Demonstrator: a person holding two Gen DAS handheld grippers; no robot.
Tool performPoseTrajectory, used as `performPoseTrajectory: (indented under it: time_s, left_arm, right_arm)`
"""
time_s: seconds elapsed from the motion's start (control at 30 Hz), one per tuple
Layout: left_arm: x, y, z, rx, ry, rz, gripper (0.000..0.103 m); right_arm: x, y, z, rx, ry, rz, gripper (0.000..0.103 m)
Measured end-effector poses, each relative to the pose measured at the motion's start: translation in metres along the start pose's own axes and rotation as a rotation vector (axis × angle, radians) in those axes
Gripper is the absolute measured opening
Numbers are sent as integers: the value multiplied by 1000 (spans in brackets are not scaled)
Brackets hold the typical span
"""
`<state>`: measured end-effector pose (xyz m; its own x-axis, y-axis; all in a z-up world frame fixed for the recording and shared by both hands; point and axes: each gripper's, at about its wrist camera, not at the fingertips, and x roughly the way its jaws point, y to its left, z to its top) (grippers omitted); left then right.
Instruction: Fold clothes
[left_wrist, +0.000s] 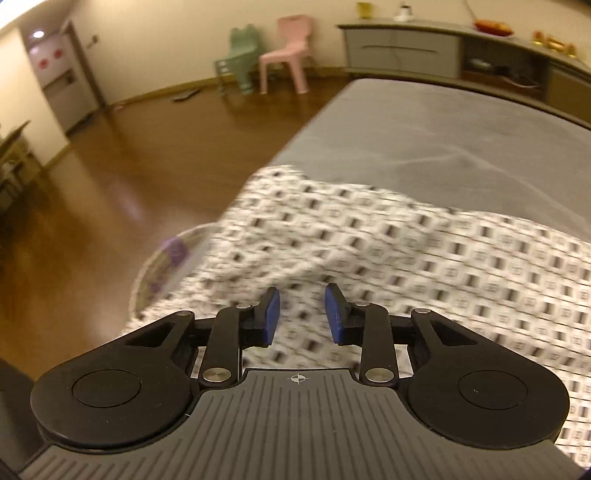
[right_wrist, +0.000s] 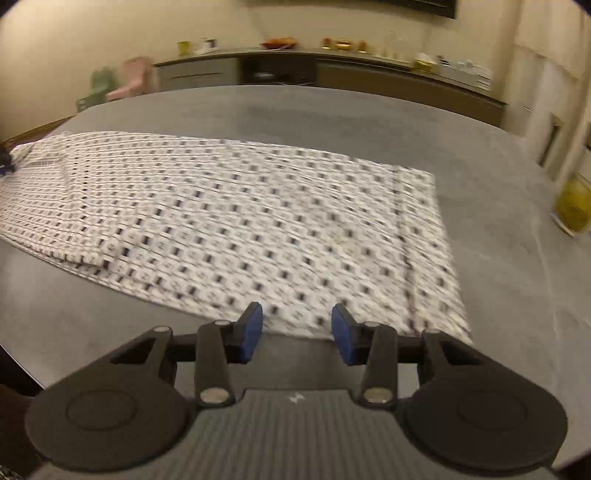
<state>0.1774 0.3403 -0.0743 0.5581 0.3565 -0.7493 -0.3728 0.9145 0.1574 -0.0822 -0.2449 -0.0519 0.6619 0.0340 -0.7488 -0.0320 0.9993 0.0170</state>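
A white garment (right_wrist: 240, 221) with a small dark square print lies spread across the grey table (right_wrist: 498, 258), folded to a long band with a hem at its right end. My right gripper (right_wrist: 297, 328) hovers at the garment's near edge. Its blue pads (right_wrist: 253, 328) stand apart, with the cloth's edge just ahead of and below them, and neither pad presses on it. In the left wrist view the garment (left_wrist: 369, 236) is rumpled at the table's left end and hangs over the edge. My left gripper (left_wrist: 302, 314) is above it, jaws apart, nothing pinched.
A round basket (left_wrist: 166, 266) with purple items stands on the wooden floor beside the table's left end. A yellow container (right_wrist: 574, 206) sits on the table at far right. Pink (left_wrist: 286, 51) and green (left_wrist: 240, 55) chairs and a long sideboard (left_wrist: 406, 48) stand along the far wall.
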Motion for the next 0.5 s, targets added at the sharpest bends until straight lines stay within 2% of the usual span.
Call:
performPoseTrajectory:
  time_s: [0.03, 0.1, 0.17, 0.27, 0.37, 0.43, 0.5]
  left_arm:
    - [0, 4, 1, -16, 6, 0, 18]
    - [-1, 10, 1, -46, 16, -5, 14]
    - [-17, 4, 1, -52, -17, -78, 14]
    - [-37, -24, 1, 12, -94, -143, 15]
    - [-47, -59, 2, 108, -151, -188, 18]
    - [-33, -79, 6, 168, -141, -171, 18]
    - [-8, -87, 12, 193, -84, -102, 18]
  right_arm:
    - [-2, -4, 1, 13, -12, 3, 28]
    - [-9, 2, 10, 19, -75, 54, 28]
    - [-3, 20, 31, -4, -96, 90, 32]
    - [31, 56, 67, -86, -46, 115, 34]
    - [68, 78, 87, -92, 10, 141, 35]
    - [74, 86, 82, -135, 18, 128, 37]
    - [58, 83, 72, -185, 60, 140, 37]
